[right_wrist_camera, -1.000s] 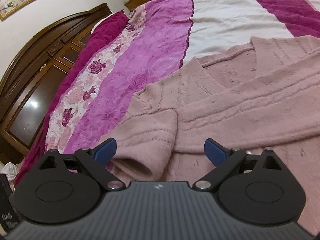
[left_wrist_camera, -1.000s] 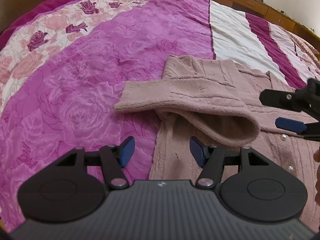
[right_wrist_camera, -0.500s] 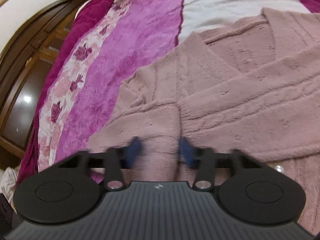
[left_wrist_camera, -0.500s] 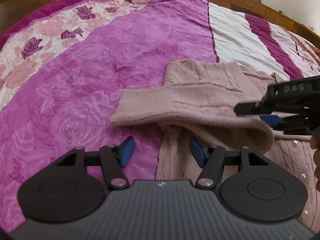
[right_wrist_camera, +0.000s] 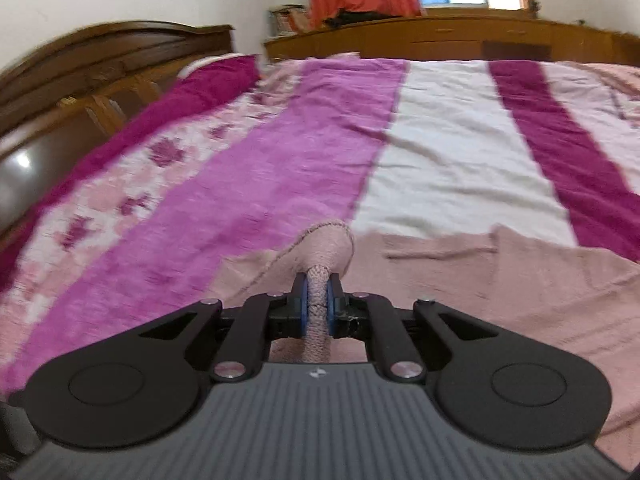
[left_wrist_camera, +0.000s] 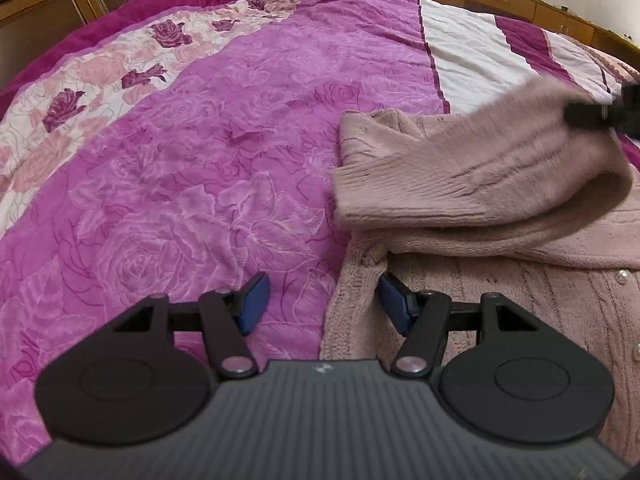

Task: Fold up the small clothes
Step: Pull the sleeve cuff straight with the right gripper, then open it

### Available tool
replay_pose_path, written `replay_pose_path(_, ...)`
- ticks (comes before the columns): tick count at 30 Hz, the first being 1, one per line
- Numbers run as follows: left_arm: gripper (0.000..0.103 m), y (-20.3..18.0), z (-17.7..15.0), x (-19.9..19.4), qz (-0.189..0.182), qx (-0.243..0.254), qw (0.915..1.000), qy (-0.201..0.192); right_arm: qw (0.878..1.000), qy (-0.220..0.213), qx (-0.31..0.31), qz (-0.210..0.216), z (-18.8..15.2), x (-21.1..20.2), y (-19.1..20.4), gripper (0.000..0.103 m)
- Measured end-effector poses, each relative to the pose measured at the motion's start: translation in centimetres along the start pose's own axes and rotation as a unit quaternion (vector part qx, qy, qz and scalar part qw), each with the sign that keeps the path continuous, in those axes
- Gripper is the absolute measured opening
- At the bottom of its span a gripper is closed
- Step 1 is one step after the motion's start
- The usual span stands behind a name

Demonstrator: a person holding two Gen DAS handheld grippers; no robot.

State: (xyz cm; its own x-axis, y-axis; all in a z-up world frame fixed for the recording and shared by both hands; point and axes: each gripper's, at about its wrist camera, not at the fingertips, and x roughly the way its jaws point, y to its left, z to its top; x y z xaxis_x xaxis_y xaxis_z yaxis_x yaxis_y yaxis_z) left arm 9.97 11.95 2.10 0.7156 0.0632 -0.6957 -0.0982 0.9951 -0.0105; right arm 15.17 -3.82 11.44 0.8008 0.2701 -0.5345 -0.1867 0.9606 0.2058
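A dusty-pink knit cardigan (left_wrist_camera: 500, 280) lies on the bed at the right of the left wrist view, pearl buttons along its front. Its sleeve (left_wrist_camera: 460, 176) is lifted and pulled to the right across the body. My right gripper (right_wrist_camera: 317, 312) is shut on a pinched fold of the sleeve (right_wrist_camera: 320, 256) and holds it above the bed; it shows as a dark blurred shape at the far right of the left wrist view (left_wrist_camera: 600, 114). My left gripper (left_wrist_camera: 320, 302) is open and empty, low over the cardigan's left edge.
The bed has a magenta, rose-print and white striped cover (left_wrist_camera: 180, 160). A dark wooden headboard (right_wrist_camera: 100, 64) stands at the left, and a wooden cabinet (right_wrist_camera: 440, 40) with a window above runs along the far side.
My right gripper closed on the sleeve, lifted it and carried it to the right. The sleeve cuff moved right off the magenta cover. My left gripper stayed open, edging slightly forward.
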Motion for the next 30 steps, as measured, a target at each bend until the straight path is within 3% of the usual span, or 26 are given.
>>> replay_pose_path(4,0.062,0.2,0.0,0.0,-0.003,-0.004,1.0000,0.001,0.998,0.033,0.019,-0.041,-2.3,2.2,-2.2,0.009)
replay_pose_path(8,0.062,0.2,0.2,-0.2,-0.004,-0.003,1.0000,0.006,0.995,0.082,0.037,-0.043,-4.5,4.3,-4.2,0.010)
replay_pose_path(10,0.062,0.2,0.3,-0.4,-0.005,-0.001,0.9999,0.009,0.995,0.079,0.030,-0.044,-5.1,4.4,-4.0,0.011)
replay_pose_path(13,0.062,0.2,0.4,-0.8,-0.009,0.001,0.9999,0.014,0.995,0.078,0.032,-0.050,-4.7,3.8,-3.6,0.028)
replay_pose_path(16,0.062,0.3,0.5,-1.2,-0.015,-0.001,0.9998,0.016,0.997,0.044,0.027,-0.054,-4.1,1.7,-2.3,0.046)
replay_pose_path(18,0.062,0.3,0.4,-1.2,-0.015,-0.002,0.9997,0.019,0.999,0.021,0.012,-0.045,-3.9,0.2,-1.0,0.056)
replay_pose_path(21,0.062,0.3,0.4,-1.1,-0.014,-0.006,0.9996,0.024,1.000,0.008,-0.016,0.003,-3.7,-1.1,1.3,0.060)
replay_pose_path(24,0.062,0.1,0.3,-0.9,-0.009,0.000,0.9995,0.031,0.997,0.023,-0.045,0.053,-4.0,-1.0,3.4,0.061)
replay_pose_path(30,0.062,0.1,0.1,-0.8,-0.009,0.005,0.9994,0.033,0.993,0.048,-0.084,0.073,-5.0,0.6,5.9,0.061)
